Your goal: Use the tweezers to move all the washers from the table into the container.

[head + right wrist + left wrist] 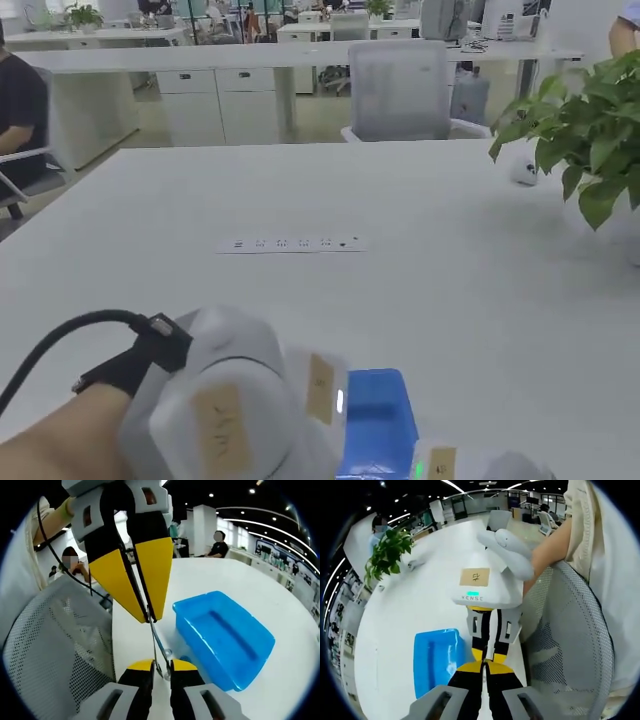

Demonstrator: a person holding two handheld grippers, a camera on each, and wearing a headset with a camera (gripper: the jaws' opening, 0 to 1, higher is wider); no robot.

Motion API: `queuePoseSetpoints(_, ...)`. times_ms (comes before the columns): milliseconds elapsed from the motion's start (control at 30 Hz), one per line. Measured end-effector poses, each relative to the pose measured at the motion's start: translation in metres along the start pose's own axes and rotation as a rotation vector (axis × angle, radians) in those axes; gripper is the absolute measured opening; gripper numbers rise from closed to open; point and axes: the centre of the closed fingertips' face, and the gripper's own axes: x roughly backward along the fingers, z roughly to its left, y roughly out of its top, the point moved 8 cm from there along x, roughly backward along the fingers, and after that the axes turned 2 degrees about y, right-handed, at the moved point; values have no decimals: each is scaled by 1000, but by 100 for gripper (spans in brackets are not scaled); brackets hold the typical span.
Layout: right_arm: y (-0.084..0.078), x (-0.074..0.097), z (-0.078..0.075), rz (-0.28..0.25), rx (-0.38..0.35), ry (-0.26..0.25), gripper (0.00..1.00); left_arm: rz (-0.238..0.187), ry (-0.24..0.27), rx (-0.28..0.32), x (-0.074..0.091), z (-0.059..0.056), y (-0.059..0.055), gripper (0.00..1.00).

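Thin metal tweezers [155, 640] run between the two grippers, just off the blue container [225, 637]. My left gripper [483, 667] is shut on their upper end; in the right gripper view its yellow jaws pinch them from above. My right gripper [161, 669] faces it and is shut on the lower end, which sits in the narrow gap between its pads. A small round glint by the tweezers is too small to identify. The container [437, 657] looks empty. In the head view its rim [378, 400] peeks out behind the left gripper's white housing [230, 400], which hides the jaws.
The white table [420, 260] stretches ahead with a socket strip [290, 243] set into it. A potted plant [585, 130] overhangs the right side. A mesh chair [55, 640] is close to the grippers at the near table edge. People sit at desks behind.
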Motion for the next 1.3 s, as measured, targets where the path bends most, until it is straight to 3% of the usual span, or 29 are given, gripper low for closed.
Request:
queuePoseSetpoints(67, 1, 1, 0, -9, -2, 1, 9, -1, -10, 9, -1, 0, 0, 0)
queuePoseSetpoints(200, 14, 5, 2, -115, -30, 22, 8, 17, -23, 0, -4, -1, -1, 0)
queuePoseSetpoints(367, 11, 2, 1, -81, 1, 11, 4, -7, -8, 30, -9, 1, -1, 0)
queuePoseSetpoints(433, 10, 3, -2, -76, -8, 0, 3, -34, 19, 106, -11, 2, -3, 0)
queuePoseSetpoints(500, 9, 4, -5, -84, -63, -1, 3, -51, 8, 146, -10, -1, -7, 5)
queuePoseSetpoints(633, 6, 7, -11, -106, -174, -23, 2, -148, 50, 273, -4, -9, -15, 11)
queuePoseSetpoints(767, 4, 8, -15, -140, -260, -28, 2, -247, 101, 465, 3, -24, -34, 23)
queuePoseSetpoints(1000, -2, 10, -20, -192, -385, -14, 3, -361, 280, 668, 13, -47, -67, 42)
queuePoseSetpoints(1100, -4, 12, -20, -203, -417, -13, 3, -469, 341, 762, 17, -53, -72, 50)
queuePoseSetpoints(1133, -4, 13, -20, -206, -426, -11, 3, -522, 356, 799, 18, -55, -73, 52)
queuePoseSetpoints(1200, -4, 16, -19, -216, -442, -9, 3, -595, 384, 842, 20, -56, -74, 55)
queuePoseSetpoints(1300, -2, 22, -19, -223, -458, -14, 3, -639, 464, 831, 22, -55, -74, 62)
